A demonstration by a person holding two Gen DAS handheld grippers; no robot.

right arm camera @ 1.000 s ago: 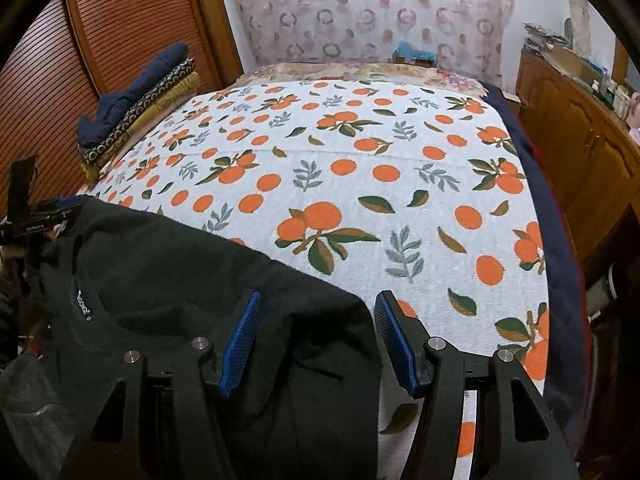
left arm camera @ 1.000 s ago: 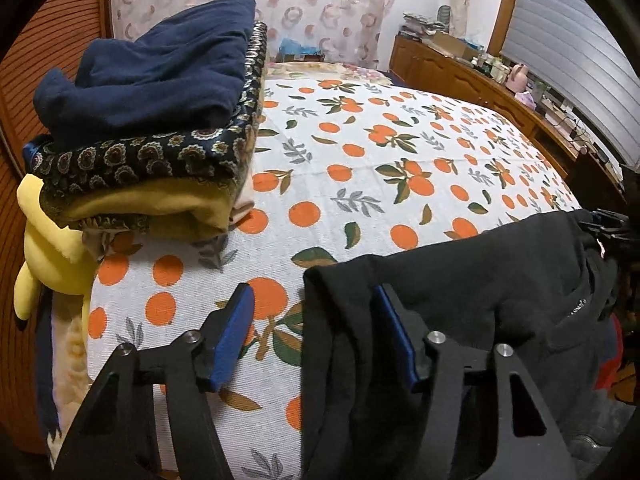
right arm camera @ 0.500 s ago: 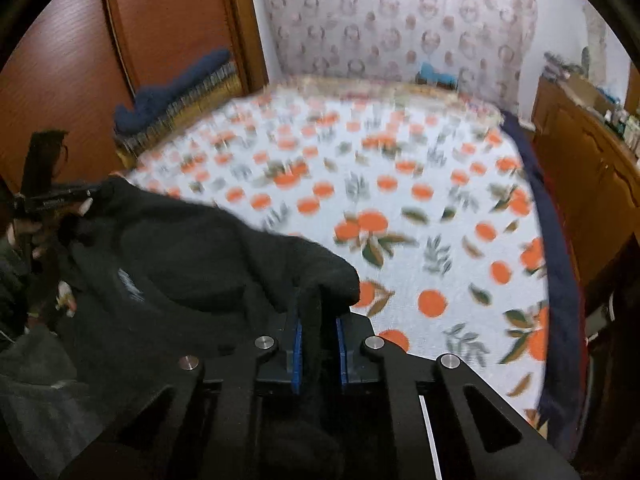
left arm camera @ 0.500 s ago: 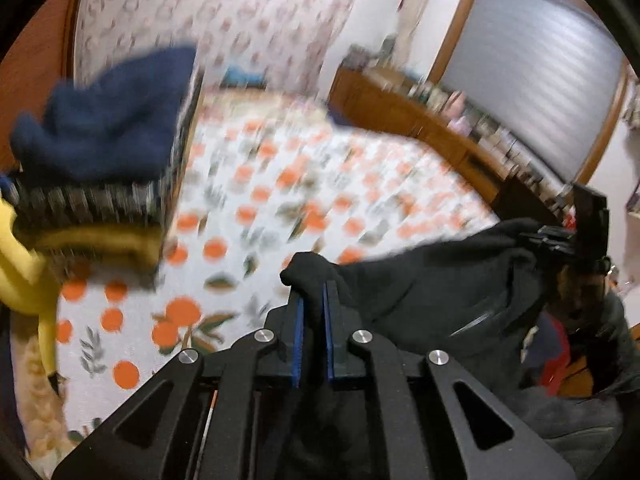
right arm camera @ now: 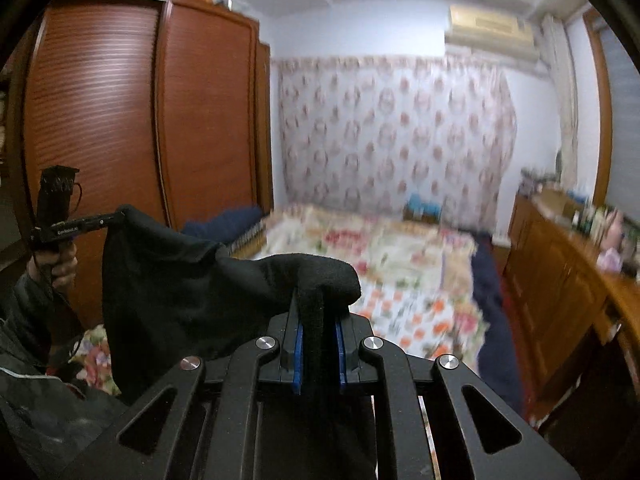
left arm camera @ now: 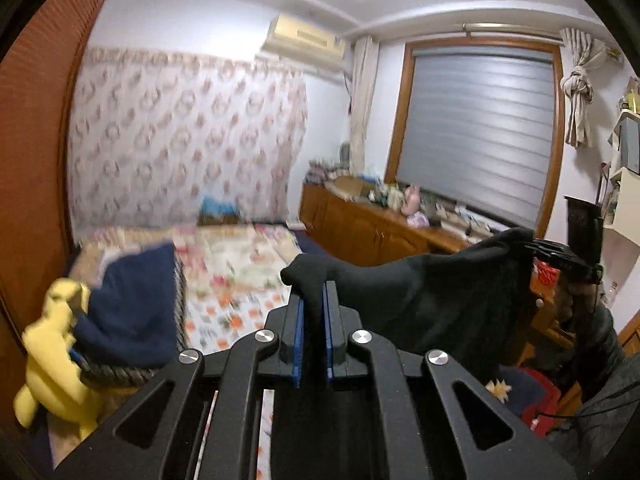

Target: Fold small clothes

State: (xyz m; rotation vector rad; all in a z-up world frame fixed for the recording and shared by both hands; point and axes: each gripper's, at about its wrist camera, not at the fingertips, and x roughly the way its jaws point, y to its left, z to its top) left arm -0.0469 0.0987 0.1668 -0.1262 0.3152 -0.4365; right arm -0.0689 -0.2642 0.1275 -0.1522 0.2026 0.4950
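Black garment [left arm camera: 432, 300]: lifted off the bed [left arm camera: 240, 272] since a second ago, left tool [left arm camera: 313, 300] and right tool [right arm camera: 319, 312] (formerly spread) each pinching a corner, ready for laying flat.

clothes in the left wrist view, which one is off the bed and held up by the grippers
The black garment: it hangs in the air, pinched by the left gripper and right gripper. The navy garment sits folded on the pile.

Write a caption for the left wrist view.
Left tongs pinch a black garment above the bed.
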